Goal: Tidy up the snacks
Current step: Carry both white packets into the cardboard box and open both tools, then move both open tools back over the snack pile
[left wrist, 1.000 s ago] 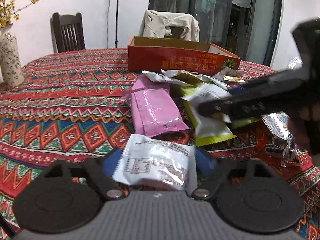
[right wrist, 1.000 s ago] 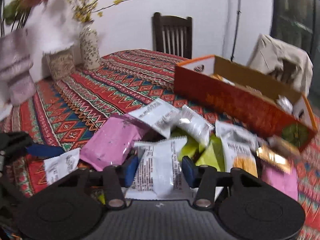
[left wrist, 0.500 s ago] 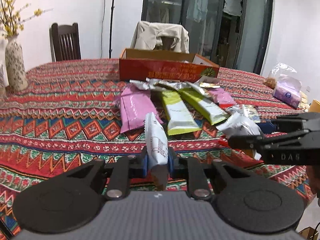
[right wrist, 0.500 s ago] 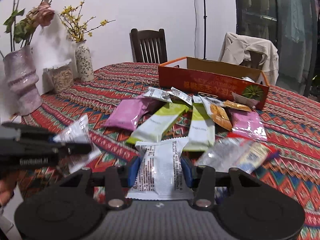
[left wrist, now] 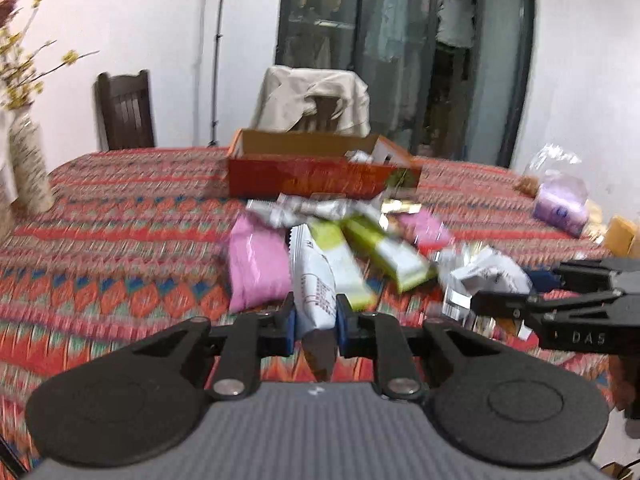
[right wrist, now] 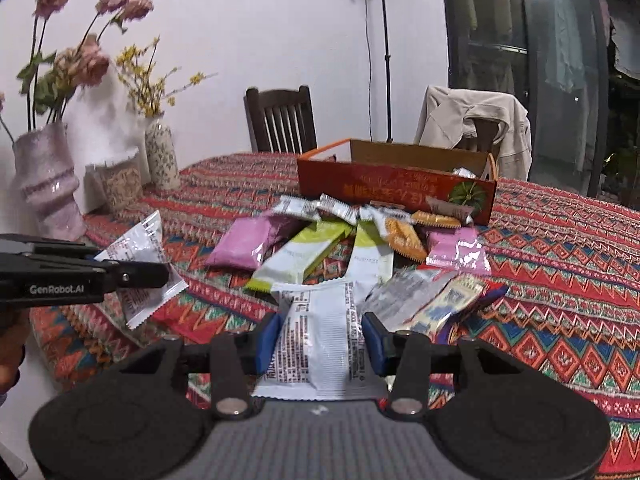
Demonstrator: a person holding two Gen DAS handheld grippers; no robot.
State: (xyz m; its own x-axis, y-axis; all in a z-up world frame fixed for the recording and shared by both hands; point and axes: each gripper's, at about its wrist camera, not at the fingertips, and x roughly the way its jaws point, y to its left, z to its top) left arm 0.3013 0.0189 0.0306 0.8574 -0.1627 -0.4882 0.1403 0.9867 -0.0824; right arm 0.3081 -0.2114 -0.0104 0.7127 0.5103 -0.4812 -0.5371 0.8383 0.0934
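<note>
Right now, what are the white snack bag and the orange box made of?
White snack bag: looks like thin shiny plastic film, crinkly, with zigzag sealed ends and glare. Orange box: probably cardboard, with a printed orange outside and a plain brown, matte inside.

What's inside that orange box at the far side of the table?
A few wrappers show at the right end of the orange box: a white snack packet peeks over the rim. The near wall hides the rest of the inside, so its floor cannot be seen.
</note>
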